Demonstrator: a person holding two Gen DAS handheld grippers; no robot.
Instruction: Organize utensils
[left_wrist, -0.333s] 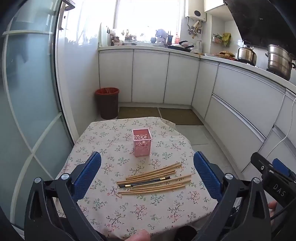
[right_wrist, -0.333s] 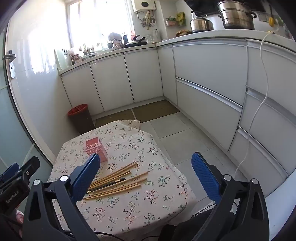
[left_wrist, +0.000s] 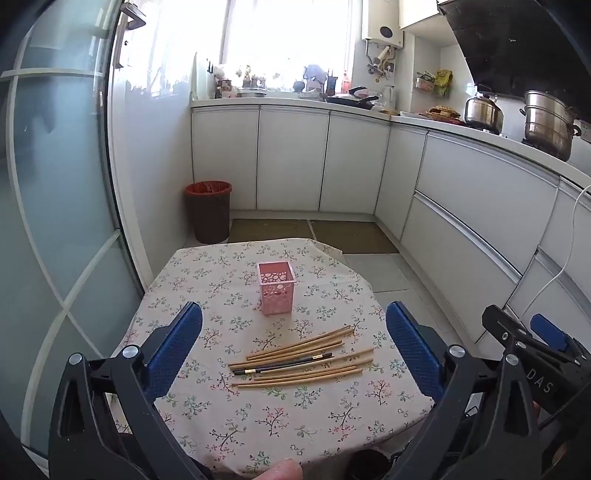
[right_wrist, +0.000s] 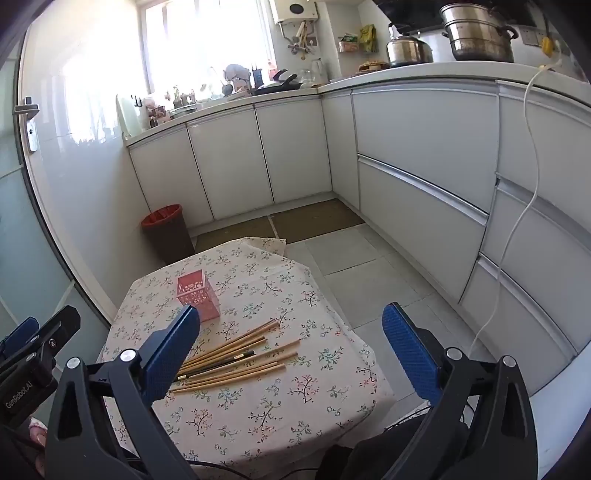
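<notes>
Left wrist view: left tool (left_wrist: 294, 334) spread as wide as it goes, blue pads (left_wrist: 176, 347) well apart, nothing between them, nothing touched; hovering above the near edge of the worktop (left_wrist: 207, 417). Pile of chopsticks (left_wrist: 301, 358) lying flat on the floral cloth near the middle, slightly toward the right edge, mostly pale wood with one dark pair among them. Pink perforated holder (left_wrist: 277, 288) upright beyond the pile, toward the far edge, apart from the chopsticks. Right tool's body seen at the right border.

Right wrist view: right tool (right_wrist: 290, 338) likewise fully released, empty, pads (right_wrist: 410, 354) clear of everything, aimed down over the right edge of the worktop (right_wrist: 295, 406). Chopsticks (right_wrist: 236, 360) partly hidden behind its left pad; holder (right_wrist: 197, 291) further back, near the far left corner.
</notes>
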